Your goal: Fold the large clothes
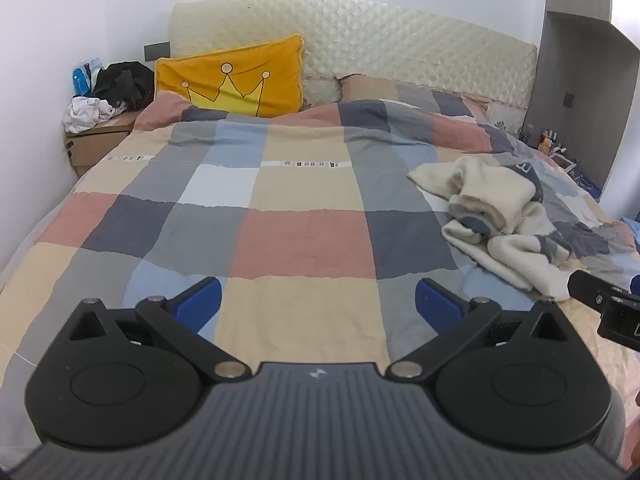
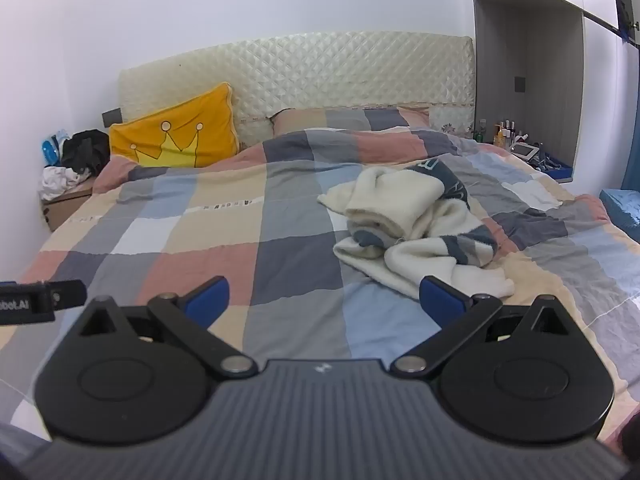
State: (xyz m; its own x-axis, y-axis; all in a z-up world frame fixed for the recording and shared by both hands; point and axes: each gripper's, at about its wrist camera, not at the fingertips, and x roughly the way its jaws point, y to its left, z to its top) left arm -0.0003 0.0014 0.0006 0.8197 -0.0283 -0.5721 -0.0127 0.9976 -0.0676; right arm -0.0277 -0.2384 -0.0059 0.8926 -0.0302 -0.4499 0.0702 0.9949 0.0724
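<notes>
Crumpled sweater (image 2: 416, 224) just ahead of right gripper (image 2: 324, 300), well right of left gripper (image 1: 318, 304), both released, empty, above quilt (image 1: 280, 200)

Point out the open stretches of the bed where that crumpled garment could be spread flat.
Free: the checked duvet between the yellow crown pillow, the bed's left edge and the open left gripper. Crowded: the right side, where the cream and grey garment lies bunched, just ahead of the open right gripper.

One crumpled cream garment (image 2: 416, 224); one yellow crown pillow (image 2: 176, 138); one checked duvet (image 2: 256, 256); two tools (image 1: 318, 304) (image 2: 324, 300).
</notes>
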